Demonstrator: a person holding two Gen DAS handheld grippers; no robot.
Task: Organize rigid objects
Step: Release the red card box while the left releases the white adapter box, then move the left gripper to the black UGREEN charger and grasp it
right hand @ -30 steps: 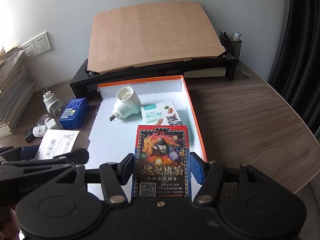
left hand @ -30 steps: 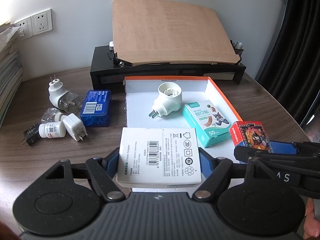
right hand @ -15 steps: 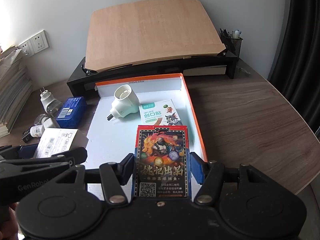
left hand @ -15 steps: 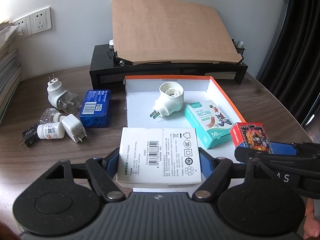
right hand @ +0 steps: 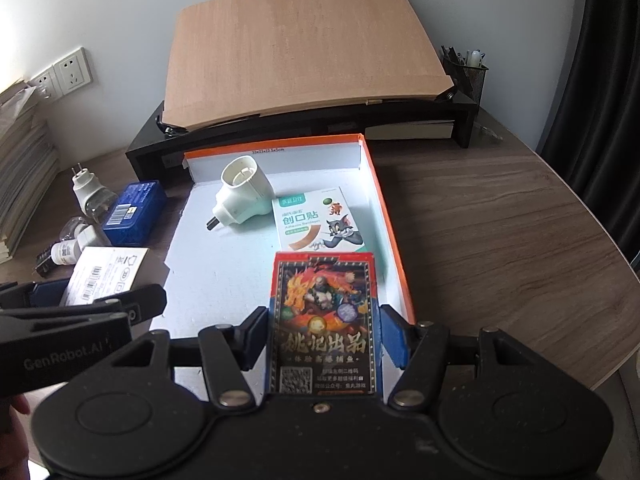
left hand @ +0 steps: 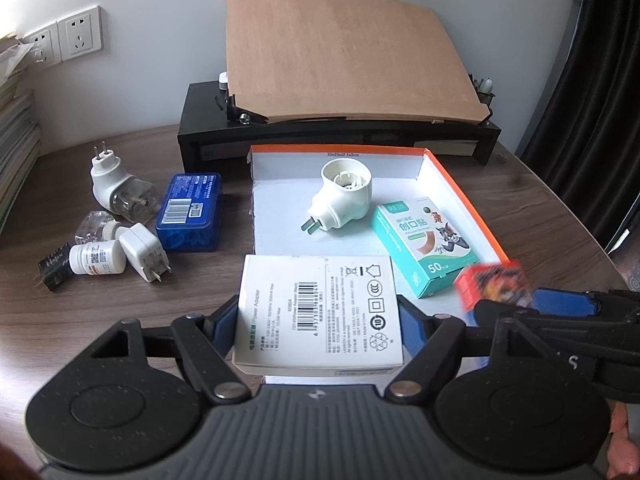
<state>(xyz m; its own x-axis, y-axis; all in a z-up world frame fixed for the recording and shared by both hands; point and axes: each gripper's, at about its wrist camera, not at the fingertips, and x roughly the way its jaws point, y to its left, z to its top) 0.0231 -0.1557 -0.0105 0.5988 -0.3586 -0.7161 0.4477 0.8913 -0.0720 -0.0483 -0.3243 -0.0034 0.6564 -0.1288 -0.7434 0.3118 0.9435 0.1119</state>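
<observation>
My left gripper [left hand: 318, 316] is shut on a white power adapter box [left hand: 318, 312], held over the near left edge of the orange-rimmed white tray [left hand: 460, 188]. My right gripper [right hand: 324, 328] is shut on a red card-game box [right hand: 323, 320], held above the tray's near right part [right hand: 390, 216]; the box also shows blurred in the left wrist view [left hand: 494, 284]. In the tray lie a white plug-in device [left hand: 340, 196] and a teal bandage box [left hand: 424, 240].
Left of the tray on the wooden table lie a blue tin [left hand: 190, 212], a white plug with a vial [left hand: 116, 188], a white charger [left hand: 146, 252], a small white bottle [left hand: 96, 258] and a black part [left hand: 54, 272]. A black stand with a wooden board [left hand: 340, 60] stands behind.
Both grippers have moved forward over the tray with their boxes. The right gripper has moved most and its card box blurs in the left view.
</observation>
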